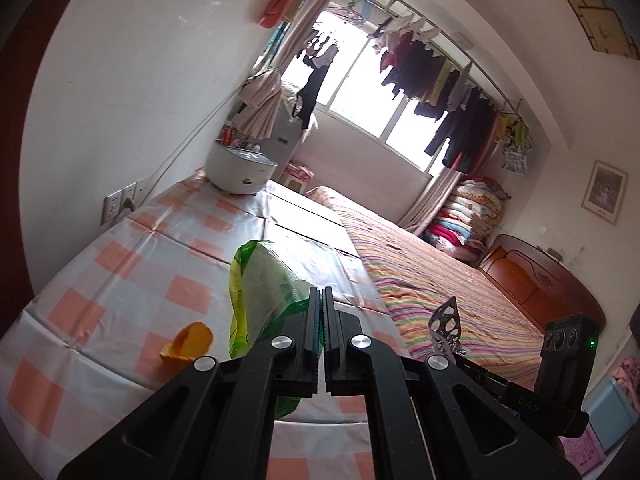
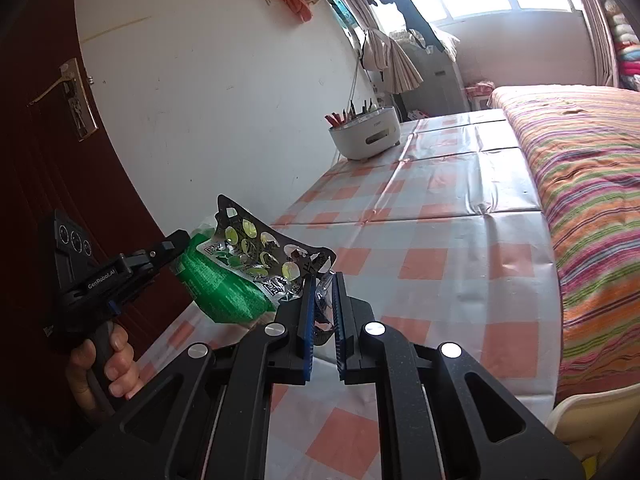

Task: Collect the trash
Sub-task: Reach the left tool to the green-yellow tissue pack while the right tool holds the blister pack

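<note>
My left gripper (image 1: 322,294) is shut on the rim of a green plastic bag (image 1: 262,280) and holds it open above the checked table (image 1: 120,264). An orange peel (image 1: 188,346) lies on the table left of the bag. My right gripper (image 2: 323,280) is shut on an empty silver pill blister sheet (image 2: 268,246) and holds it over the mouth of the green bag (image 2: 224,288). The blister sheet also shows in the left wrist view (image 1: 445,326), at the right of the bag. The left gripper shows in the right wrist view (image 2: 176,246), held by a hand.
A white round pot (image 1: 240,170) stands at the far end of the table by the wall. A bed with a striped cover (image 1: 440,280) runs along the table's right side. A dark red door (image 2: 40,160) is at the left. A wall socket (image 1: 120,202) sits beside the table.
</note>
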A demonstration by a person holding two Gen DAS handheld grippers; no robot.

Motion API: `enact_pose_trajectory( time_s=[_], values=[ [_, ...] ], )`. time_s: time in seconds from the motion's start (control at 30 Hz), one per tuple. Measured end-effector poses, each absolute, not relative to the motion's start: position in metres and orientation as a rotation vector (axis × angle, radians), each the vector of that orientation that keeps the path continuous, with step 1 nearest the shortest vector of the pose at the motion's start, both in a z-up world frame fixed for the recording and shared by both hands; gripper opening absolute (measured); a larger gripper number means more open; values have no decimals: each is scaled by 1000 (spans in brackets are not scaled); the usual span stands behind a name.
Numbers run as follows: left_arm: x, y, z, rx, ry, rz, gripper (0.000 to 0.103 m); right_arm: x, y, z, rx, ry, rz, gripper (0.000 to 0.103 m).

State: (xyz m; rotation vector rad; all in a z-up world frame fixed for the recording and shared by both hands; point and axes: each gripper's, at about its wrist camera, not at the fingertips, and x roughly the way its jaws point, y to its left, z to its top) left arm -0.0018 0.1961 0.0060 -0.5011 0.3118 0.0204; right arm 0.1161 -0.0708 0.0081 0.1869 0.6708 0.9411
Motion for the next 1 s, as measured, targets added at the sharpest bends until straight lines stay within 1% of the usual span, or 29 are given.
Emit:
enact_pose_trajectory(
  time_s=[0.47, 0.6, 0.7, 0.73, 0.77, 0.8, 0.83, 0.9, 1.0],
  values=[
    [5, 145, 15, -411, 329, -82, 1, 109, -113, 4, 199, 650, 892, 8],
    [8, 146, 7, -440, 409, -80, 2, 108, -111, 5, 199, 648, 897, 8],
    [1, 157, -5, -498, 446, -62, 4, 106, -107, 7, 197, 645, 910, 8],
    [0, 159, -9, -501, 465, -43, 16, 104, -106, 8, 195, 644, 916, 8],
    [-2, 161, -13, -501, 488, -18, 52, 104, -104, 9, 192, 643, 921, 8],
    [-4, 163, -17, -509, 497, 2, 75, 103, -102, 9, 190, 642, 926, 8],
    [-11, 164, -22, -529, 478, 20, 91, 102, -100, 9, 188, 642, 931, 8],
    [-23, 164, -26, -555, 438, 53, 92, 102, -97, 9, 181, 641, 936, 8],
    [-22, 158, -35, -548, 505, 41, 93, 104, -95, 4, 181, 650, 941, 8]
  ],
)
